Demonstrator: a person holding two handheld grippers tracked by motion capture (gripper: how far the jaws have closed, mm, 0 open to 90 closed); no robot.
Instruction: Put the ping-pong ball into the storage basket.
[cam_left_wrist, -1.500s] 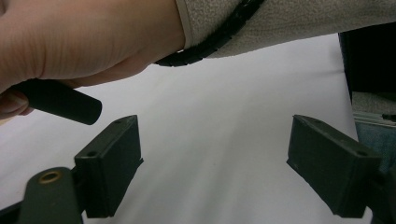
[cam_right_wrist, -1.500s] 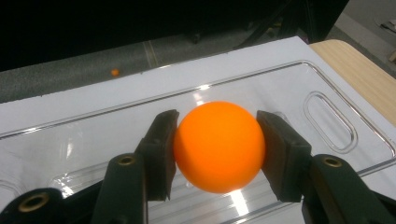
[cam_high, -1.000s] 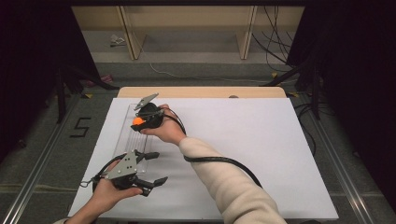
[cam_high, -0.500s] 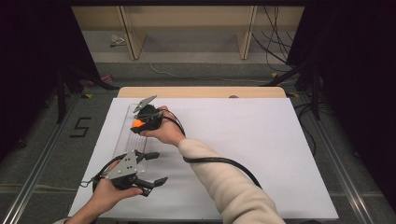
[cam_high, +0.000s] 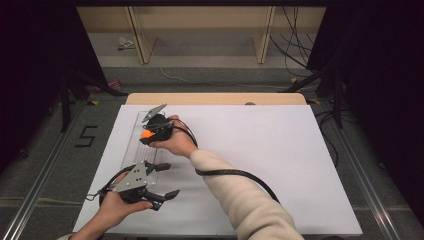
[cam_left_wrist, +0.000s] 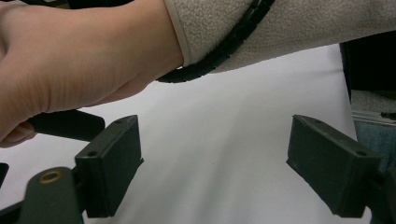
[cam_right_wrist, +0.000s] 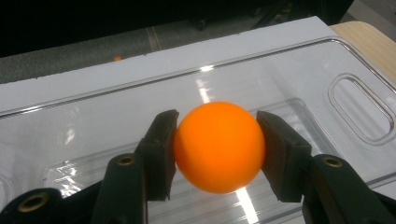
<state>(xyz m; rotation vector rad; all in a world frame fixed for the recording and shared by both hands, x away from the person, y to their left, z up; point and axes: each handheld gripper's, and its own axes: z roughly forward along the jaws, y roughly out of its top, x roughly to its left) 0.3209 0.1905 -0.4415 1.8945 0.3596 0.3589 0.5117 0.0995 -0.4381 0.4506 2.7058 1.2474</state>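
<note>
Two tools: the right tool pinches an orange ball just above a clear plastic tray; the left tool waits, spread. Next, probably lowering the ball into a tray hollow.

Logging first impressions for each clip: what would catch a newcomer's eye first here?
The bright orange ball, clamped between the right gripper pads above a clear plastic tray at the far left of the white table. Next, the left gripper at the near left edge, jaws wide apart with nothing between them.
</note>
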